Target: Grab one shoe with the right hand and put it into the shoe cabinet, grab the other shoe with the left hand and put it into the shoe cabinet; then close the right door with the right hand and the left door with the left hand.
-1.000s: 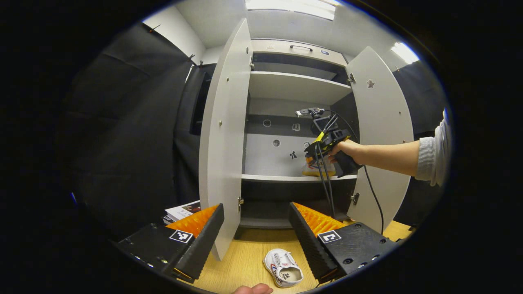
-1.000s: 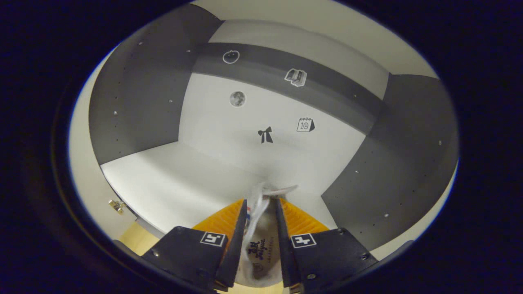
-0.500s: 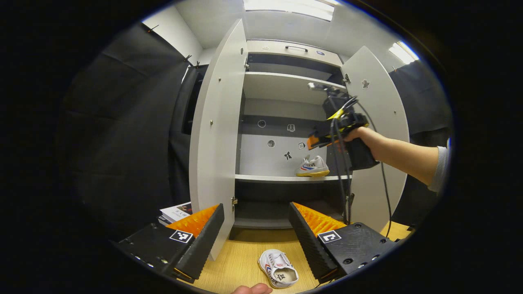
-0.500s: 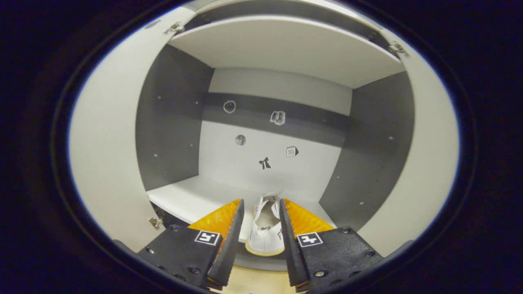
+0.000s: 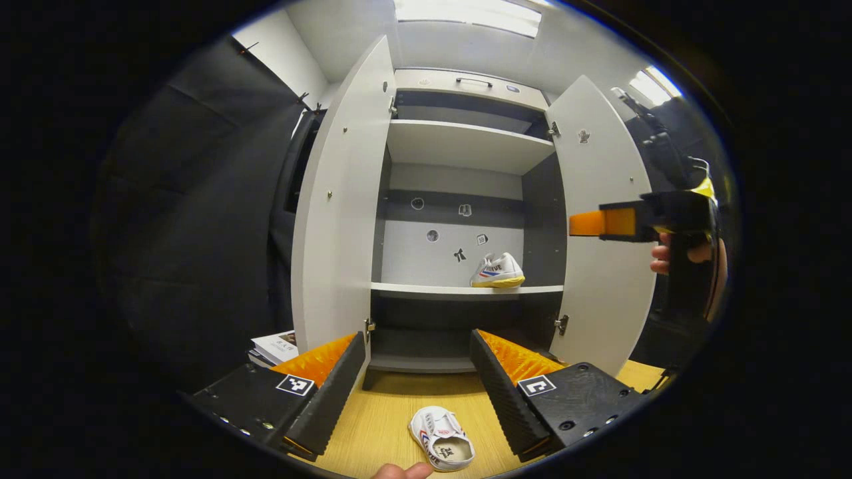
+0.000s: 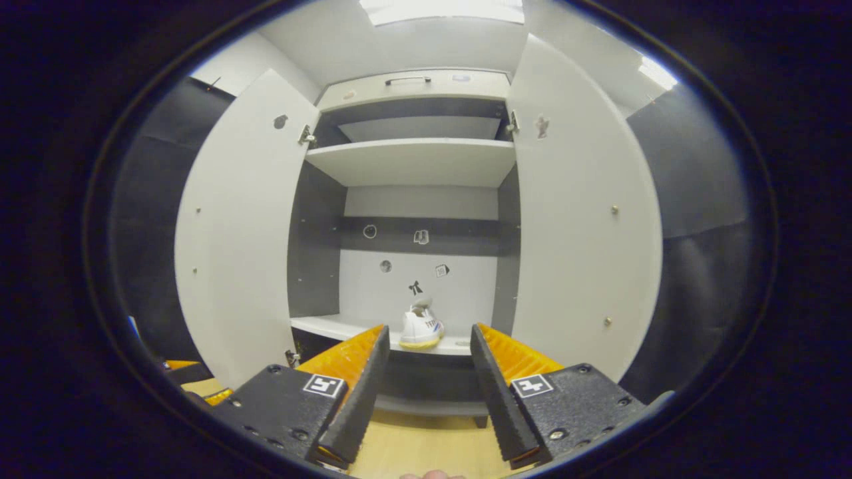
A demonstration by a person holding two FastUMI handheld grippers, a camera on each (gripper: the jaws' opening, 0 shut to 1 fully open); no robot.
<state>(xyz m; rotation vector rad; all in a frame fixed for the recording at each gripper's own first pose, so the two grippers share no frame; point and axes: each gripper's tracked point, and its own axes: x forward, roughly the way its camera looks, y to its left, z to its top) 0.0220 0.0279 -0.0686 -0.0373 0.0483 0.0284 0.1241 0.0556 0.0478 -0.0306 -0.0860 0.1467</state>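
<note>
One white shoe (image 5: 498,271) sits on the middle shelf (image 5: 426,290) of the shoe cabinet (image 5: 466,143), toward the right end; in the left gripper view it lies side-on, its long axis running along the shelf's front edge, while in the right gripper view (image 6: 420,327) its heel faces out. The other shoe (image 5: 442,447) lies on the wooden floor (image 5: 386,426) at about 6 o'clock in the left gripper view, opening upward, long axis slanting from 11 to 5 o'clock. Both doors, the left door (image 5: 339,206) and the right door (image 5: 602,226), stand wide open. The left gripper (image 5: 418,372) hovers over the floor shoe with its jaws spread wide, holding nothing. The right gripper (image 6: 423,372), jaws likewise spread and empty, sits well back from the shelf; a hand (image 5: 672,256) holds it near 3 o'clock beside the right door.
</note>
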